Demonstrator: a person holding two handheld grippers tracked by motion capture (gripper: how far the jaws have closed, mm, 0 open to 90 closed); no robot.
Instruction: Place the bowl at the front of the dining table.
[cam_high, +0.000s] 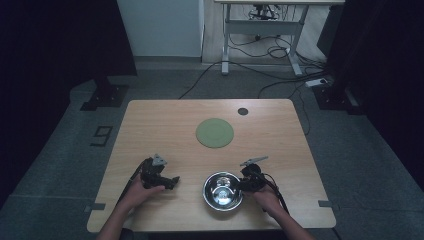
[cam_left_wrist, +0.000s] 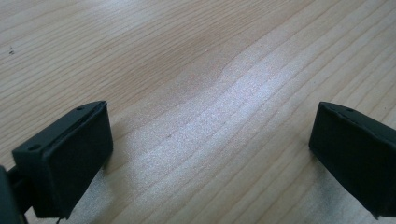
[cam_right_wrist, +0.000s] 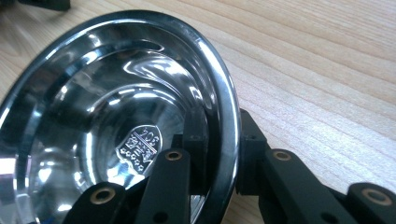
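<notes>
The steel bowl (cam_high: 222, 191) is set near the front edge of the bench (cam_high: 165, 125), and its right rim is clamped between the jaws of the right gripper (cam_right_wrist: 223, 158). The left gripper (cam_high: 170, 182) is rested well left of it, jaws spread over bare wood. A green plate (cam_high: 214, 133) is seen farther back.

Dim room, grey floor (cam_high: 60, 150), black curtains (cam_high: 45, 45), pale desk frame (cam_high: 260, 30), perhaps a power strip (cam_high: 318, 81)

1 steel bowl (cam_high: 222, 191), 1 green plate (cam_high: 214, 133), 2 grippers
</notes>
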